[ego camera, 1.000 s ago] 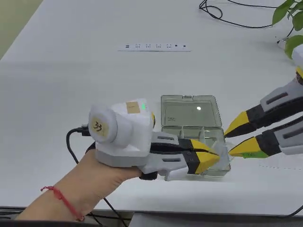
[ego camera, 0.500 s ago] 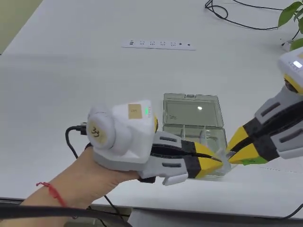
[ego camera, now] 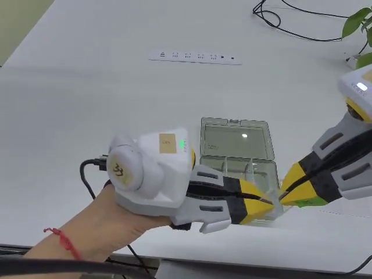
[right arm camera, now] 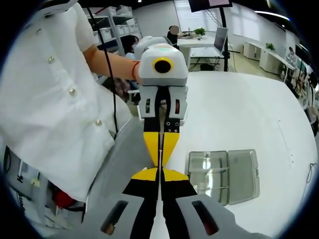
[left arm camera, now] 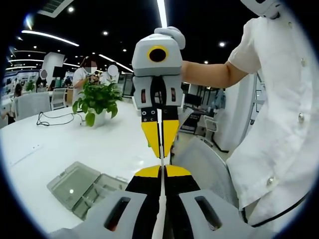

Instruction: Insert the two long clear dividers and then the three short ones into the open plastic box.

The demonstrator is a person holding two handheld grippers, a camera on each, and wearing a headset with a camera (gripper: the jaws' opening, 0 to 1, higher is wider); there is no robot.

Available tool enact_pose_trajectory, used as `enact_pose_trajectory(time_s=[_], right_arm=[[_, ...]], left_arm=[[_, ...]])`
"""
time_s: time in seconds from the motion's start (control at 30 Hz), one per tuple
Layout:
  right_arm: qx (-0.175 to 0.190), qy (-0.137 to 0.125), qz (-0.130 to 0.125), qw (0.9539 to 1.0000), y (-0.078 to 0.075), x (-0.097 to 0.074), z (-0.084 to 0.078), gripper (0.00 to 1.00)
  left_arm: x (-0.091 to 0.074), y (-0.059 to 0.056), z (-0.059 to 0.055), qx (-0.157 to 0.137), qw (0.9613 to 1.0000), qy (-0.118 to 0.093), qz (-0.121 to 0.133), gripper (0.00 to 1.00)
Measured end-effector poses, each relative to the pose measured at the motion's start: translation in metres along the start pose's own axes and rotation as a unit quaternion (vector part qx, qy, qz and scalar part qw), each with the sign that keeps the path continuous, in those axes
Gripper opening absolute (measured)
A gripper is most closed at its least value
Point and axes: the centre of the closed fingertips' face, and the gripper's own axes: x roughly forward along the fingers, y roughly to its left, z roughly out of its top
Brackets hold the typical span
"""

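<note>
The open clear plastic box (ego camera: 235, 142) lies near the table's front edge, lid folded back, with clear dividers standing in its tray (ego camera: 256, 170). Over the tray's front right corner my left gripper (ego camera: 266, 202) and right gripper (ego camera: 283, 196) meet tip to tip. A small clear divider (ego camera: 273, 193) sits between the tips, and both grippers look shut on it. In the left gripper view my own jaws (left arm camera: 161, 169) are shut and face the right gripper (left arm camera: 160, 149), with the box (left arm camera: 84, 186) lower left. The right gripper view mirrors this: right gripper (right arm camera: 160, 172), left gripper (right arm camera: 160, 149), box (right arm camera: 222, 174).
A white power strip (ego camera: 195, 56) lies at the back of the table. Black cables (ego camera: 290, 23) and a green plant (ego camera: 361, 26) sit at the far right. The table's front edge runs just below the grippers. Other people and chairs stand in the background.
The right gripper, open a second ago, has moved left to the left gripper's tips and shut. The left gripper has barely moved.
</note>
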Motion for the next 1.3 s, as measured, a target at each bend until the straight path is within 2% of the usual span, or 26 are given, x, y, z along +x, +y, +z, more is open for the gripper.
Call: enact_pose_trajectory(time_s=[0.37,0.77,1.07,1.3], right_arm=[[0.000,0.000,-0.003,1.0000,-0.004,0.000,0.000,0.02],[0.000,-0.004,-0.013,0.9999,-0.007,0.000,0.004,0.02],[0.002,-0.010,-0.025,0.9996,-0.016,-0.002,0.006,0.02],[0.004,-0.013,-0.039,0.9991,-0.030,-0.002,0.007,0.02]], left_arm=[[-0.002,0.002,-0.004,-0.002,0.9999,0.002,0.010,0.00],[-0.009,0.010,-0.010,-0.009,0.9993,0.005,0.037,0.13],[-0.022,0.019,-0.027,-0.009,0.9974,0.023,0.067,0.24],[-0.034,0.029,-0.038,-0.009,0.9950,0.037,0.093,0.34]])
